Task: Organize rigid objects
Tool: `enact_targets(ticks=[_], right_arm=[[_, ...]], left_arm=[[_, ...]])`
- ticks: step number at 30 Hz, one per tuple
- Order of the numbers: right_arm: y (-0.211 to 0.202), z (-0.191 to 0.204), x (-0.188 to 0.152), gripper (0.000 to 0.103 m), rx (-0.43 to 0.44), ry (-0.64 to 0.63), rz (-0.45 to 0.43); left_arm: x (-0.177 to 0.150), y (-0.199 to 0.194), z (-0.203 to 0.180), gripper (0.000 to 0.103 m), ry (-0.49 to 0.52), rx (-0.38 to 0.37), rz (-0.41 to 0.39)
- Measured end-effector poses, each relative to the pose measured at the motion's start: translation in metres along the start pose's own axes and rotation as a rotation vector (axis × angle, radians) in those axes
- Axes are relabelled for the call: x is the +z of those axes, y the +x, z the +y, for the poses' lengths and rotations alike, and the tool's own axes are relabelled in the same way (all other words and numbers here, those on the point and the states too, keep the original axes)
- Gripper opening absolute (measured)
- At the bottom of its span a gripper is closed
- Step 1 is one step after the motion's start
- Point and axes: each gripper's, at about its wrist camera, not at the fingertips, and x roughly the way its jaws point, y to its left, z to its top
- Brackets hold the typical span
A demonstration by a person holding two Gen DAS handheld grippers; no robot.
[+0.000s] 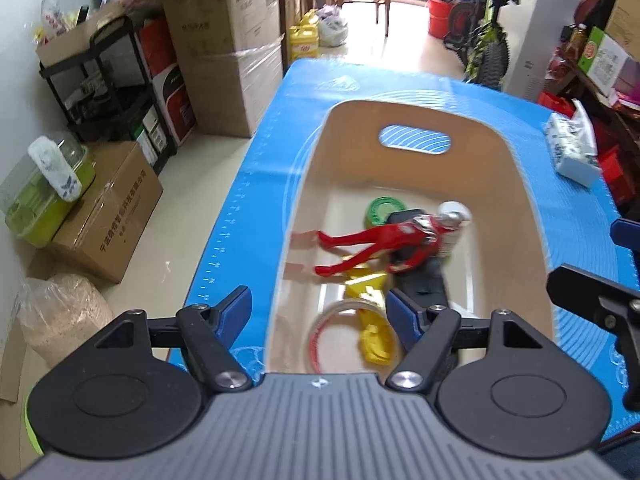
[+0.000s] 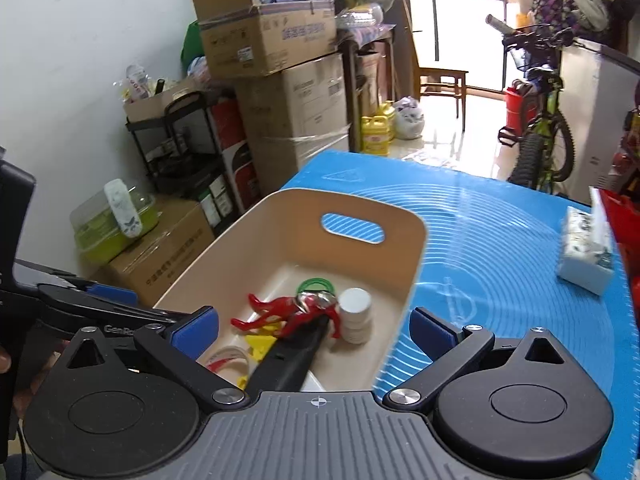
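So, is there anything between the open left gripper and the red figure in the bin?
Nothing visible. The left gripper hangs open above the bin, and the red figure lies on top of the other items, uncovered.

One bin; one figure; two grippers.

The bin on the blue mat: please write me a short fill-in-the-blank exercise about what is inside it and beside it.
1. The figure lying in the bin is mostly ____ in colour.
2. The far wall of the bin has an oval ____ cut through it.
3. The tissue pack lies on the ____, outside the bin.
4. Both tools, left and right, are open and hold ____.

Missing words: red; handle hole; mat; nothing
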Motion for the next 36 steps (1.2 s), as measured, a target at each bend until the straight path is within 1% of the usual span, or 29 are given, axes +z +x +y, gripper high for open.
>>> enact_targets(ticks=[7,13,18,21,26,31,36], right_arm=[[-0.047,-0.012,-0.009,0.101,-0.031,0.013,-0.034],[-0.089,-0.019,-0.027,0.101,-0.075,0.017,-0.062],[-0.118,-0.026,-0.044,0.101,-0.101,0.044,-0.071],[-0.135,-0.029,-0.057,0.101,-0.131,0.039,-0.083],[-0.158,-0.035,-0.079,0.101,-0.161,0.041,-0.092],[-0.176,-0.044,-0.109,0.101,-0.187,0.079,-0.102],[-0.188,-0.048,-0.137,0.101,-0.22,0.08,-0.114]], left_arm=[[-0.014,-0.04,-0.029,0.076,0.027,-0.007,-0.045],[-0.027,-0.075,-0.049,0.076,0.05,0.004,-0.09],[-0.042,-0.09,-0.056,0.076,0.024,-0.008,-0.103],[-0.053,-0.098,-0.064,0.076,0.036,0.001,-0.128],[-0.072,-0.11,-0.078,0.076,0.044,-0.011,-0.167],[-0.094,-0.117,-0.093,0.076,0.073,-0.012,-0.205],[-0.115,-0.117,-0.107,0.076,0.118,-0.014,-0.212]])
